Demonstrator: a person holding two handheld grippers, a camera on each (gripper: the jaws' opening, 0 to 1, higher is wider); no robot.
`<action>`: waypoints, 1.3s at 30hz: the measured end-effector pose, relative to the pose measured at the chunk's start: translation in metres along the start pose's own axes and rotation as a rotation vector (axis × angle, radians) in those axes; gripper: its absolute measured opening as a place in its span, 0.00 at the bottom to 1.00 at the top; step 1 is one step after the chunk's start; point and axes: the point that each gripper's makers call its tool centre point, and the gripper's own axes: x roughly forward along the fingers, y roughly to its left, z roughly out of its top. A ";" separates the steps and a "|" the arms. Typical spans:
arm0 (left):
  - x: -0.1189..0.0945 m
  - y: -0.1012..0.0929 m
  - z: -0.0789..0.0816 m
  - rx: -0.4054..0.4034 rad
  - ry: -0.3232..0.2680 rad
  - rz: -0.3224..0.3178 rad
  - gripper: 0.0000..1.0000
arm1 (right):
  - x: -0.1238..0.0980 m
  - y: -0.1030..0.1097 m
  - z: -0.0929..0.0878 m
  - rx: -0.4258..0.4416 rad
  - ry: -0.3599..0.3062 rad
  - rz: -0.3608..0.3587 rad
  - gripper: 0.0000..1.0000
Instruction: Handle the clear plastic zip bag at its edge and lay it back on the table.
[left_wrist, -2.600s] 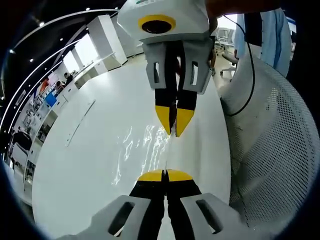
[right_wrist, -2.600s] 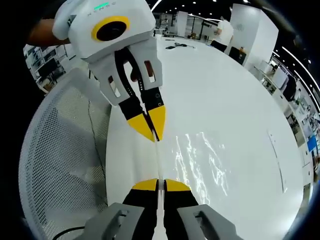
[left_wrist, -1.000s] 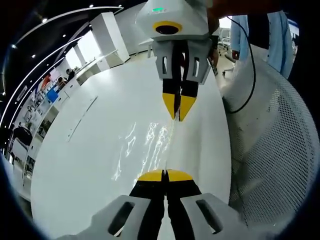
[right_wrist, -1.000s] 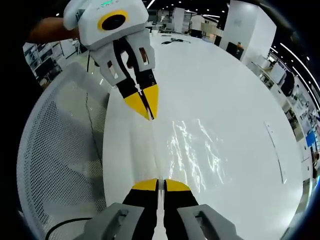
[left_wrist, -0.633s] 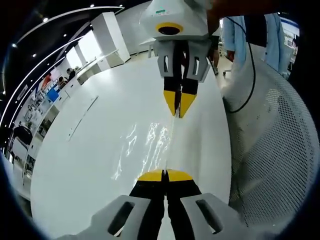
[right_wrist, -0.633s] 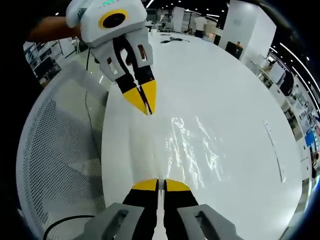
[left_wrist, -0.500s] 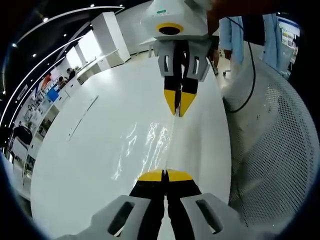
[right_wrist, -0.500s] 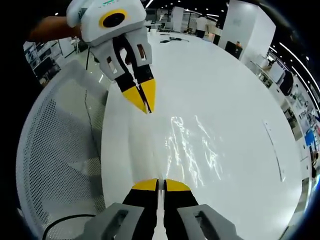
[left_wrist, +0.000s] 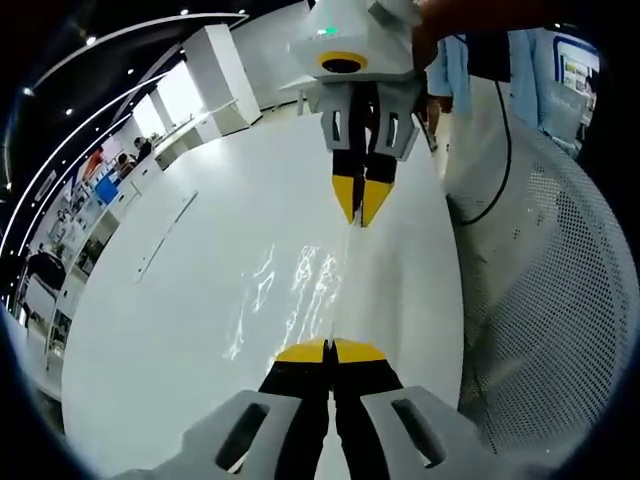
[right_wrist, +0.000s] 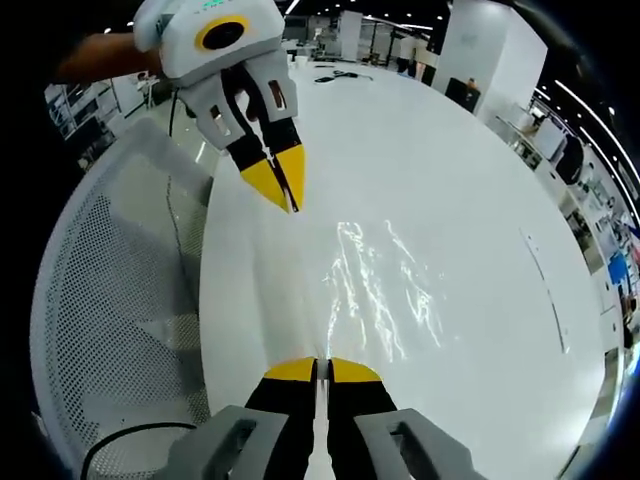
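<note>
A large, glossy white surface (left_wrist: 180, 330) fills the frame's left and middle. A thin pale strip (left_wrist: 160, 243) lies flat on it at left-centre, well apart from everything else.

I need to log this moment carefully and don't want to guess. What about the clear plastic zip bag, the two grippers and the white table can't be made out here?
- Clear plastic zip bag: outline lost to glare in both views.
- Bag's pinched edge: hidden inside the left gripper and right gripper.
- Whether the bag touches the white table: unclear.
- Thin strip on the table: too small to identify.
</note>
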 end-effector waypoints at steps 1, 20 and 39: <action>0.000 0.000 0.000 0.001 -0.001 0.002 0.00 | 0.000 0.000 -0.001 0.001 0.001 0.000 0.00; -0.001 -0.002 0.000 0.002 -0.003 -0.001 0.00 | -0.003 -0.001 -0.010 0.021 0.012 -0.012 0.00; 0.004 -0.016 -0.002 0.055 -0.021 -0.034 0.00 | 0.002 0.021 -0.015 0.099 -0.072 0.039 0.02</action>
